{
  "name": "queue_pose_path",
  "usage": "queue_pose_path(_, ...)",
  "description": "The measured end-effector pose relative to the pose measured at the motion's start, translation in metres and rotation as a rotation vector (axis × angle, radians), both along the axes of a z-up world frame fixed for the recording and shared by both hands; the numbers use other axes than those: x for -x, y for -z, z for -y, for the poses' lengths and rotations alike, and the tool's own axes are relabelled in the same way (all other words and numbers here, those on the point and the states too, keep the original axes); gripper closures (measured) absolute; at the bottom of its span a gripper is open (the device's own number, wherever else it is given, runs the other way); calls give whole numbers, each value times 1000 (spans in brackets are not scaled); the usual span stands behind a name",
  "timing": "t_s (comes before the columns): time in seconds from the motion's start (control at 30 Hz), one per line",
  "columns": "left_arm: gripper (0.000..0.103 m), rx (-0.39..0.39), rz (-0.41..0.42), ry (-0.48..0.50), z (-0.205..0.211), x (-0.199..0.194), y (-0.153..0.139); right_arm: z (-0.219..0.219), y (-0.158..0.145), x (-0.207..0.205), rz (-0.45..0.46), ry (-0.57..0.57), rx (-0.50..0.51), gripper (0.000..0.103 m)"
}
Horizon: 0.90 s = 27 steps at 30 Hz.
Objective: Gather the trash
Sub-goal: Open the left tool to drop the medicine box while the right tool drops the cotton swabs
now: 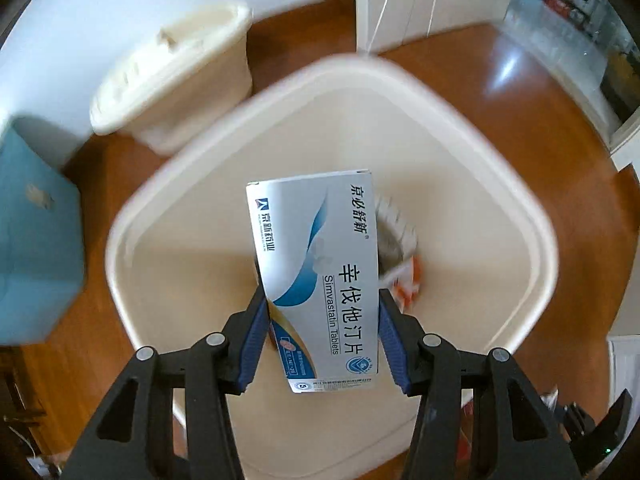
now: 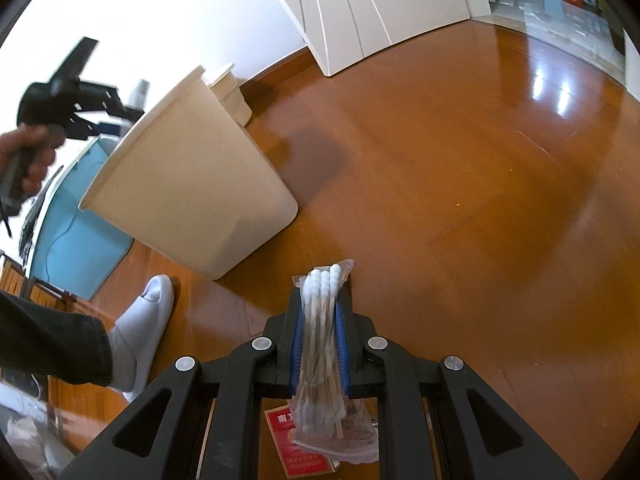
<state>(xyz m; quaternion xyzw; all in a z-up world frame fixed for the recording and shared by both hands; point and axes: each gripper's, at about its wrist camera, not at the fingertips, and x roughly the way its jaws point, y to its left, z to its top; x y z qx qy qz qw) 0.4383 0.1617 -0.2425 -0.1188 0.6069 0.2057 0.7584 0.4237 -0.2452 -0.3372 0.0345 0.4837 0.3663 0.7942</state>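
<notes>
My left gripper [image 1: 322,300] is shut on a white and blue tablet box [image 1: 316,268], its blue pads pressing both long sides. The box hangs directly over the open mouth of a cream bin [image 1: 516,216]. Some white and orange trash [image 1: 402,256] lies at the bin's bottom, partly hidden by the box. My right gripper [image 2: 322,304] is shut on a clear bag of cotton swabs [image 2: 324,300] above the wooden floor. From the right wrist view the cream bin [image 2: 192,184] stands to the left, with the left gripper [image 2: 80,96] held by a hand above it.
A second, smaller cream bin [image 1: 172,76] stands by the white wall behind the first. A blue box [image 1: 36,240] sits to the left. A red packet [image 2: 304,452] lies on the floor under my right gripper. A person's foot in a white slipper [image 2: 144,320] stands near the bin. White doors [image 2: 380,8] at the back.
</notes>
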Motion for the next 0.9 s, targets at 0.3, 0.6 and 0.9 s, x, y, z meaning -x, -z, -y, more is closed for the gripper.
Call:
queue_pose_path(0.3,12,-29,40,5,-20,13,-39,-20,-19,-3,53,-35,-9,88)
queue_pose_path(0.6,12,169,-88,130,-6,72,-83,-64,-108,-43,100,-97,-272,88)
queue_pose_path(0.9,12,324,-114,19,-42,77,-64,-201,-181,-94,33,-236,-507,87)
